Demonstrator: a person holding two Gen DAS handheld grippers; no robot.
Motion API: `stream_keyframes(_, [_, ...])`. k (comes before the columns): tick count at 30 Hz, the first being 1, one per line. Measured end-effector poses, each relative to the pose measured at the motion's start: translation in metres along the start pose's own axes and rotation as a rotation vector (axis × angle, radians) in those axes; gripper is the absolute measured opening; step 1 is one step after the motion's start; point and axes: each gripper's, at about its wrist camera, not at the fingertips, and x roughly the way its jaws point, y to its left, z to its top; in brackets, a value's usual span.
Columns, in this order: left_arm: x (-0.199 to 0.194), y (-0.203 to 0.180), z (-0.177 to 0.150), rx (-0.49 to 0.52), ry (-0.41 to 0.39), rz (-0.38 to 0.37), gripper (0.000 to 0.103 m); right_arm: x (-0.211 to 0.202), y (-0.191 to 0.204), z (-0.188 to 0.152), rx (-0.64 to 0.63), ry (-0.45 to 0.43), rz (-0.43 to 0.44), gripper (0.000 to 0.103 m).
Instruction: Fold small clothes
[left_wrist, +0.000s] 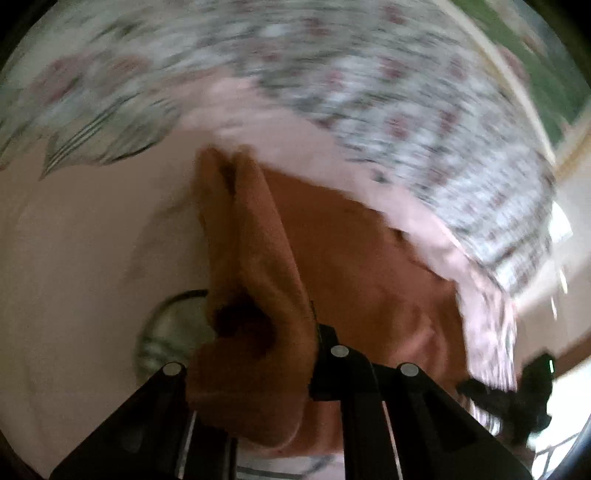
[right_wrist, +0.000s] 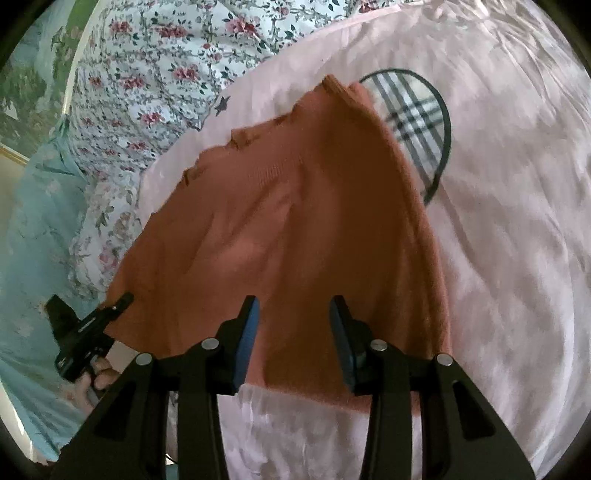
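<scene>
The orange knitted garment (right_wrist: 295, 221) is lying spread on the pink bed sheet (right_wrist: 517, 221), near the flowered quilt (right_wrist: 147, 74) at the bed's far left side, and it is covering part of a checked round item (right_wrist: 417, 110).

The left hand-held gripper (left_wrist: 258, 369) is pinching a bunched edge of the garment, with its jaws narrow on the cloth and the fold hanging up from it. The right hand-held gripper (right_wrist: 293, 332) is hovering over the near hem with its jaws about half wide and its blue pads (right_wrist: 247, 332) holding nothing.

The knit is looking soft, light and limp, with a fine ribbed texture and a scalloped far edge. It will probably sag and stretch, so corners and hems are the best places for taking hold.
</scene>
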Motion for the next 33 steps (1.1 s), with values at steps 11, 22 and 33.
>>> stream_keyframes(11, [0.082, -0.133, -0.071, 0.407, 0.202, 0.001, 0.009, 0.041, 0.018, 0.061, 0.057, 0.117, 0.237, 0.069])
stream_keyframes(22, [0.074, -0.147, -0.075, 0.503, 0.171, 0.065, 0.009, 0.14, 0.087, 0.094, -0.098, 0.266, 0.198, 0.024])
stream_keyframes(33, [0.076, -0.233, -0.091, 0.66, 0.174, -0.196, 0.012, 0.02, 0.017, 0.111, -0.142, 0.047, 0.205, 0.014])
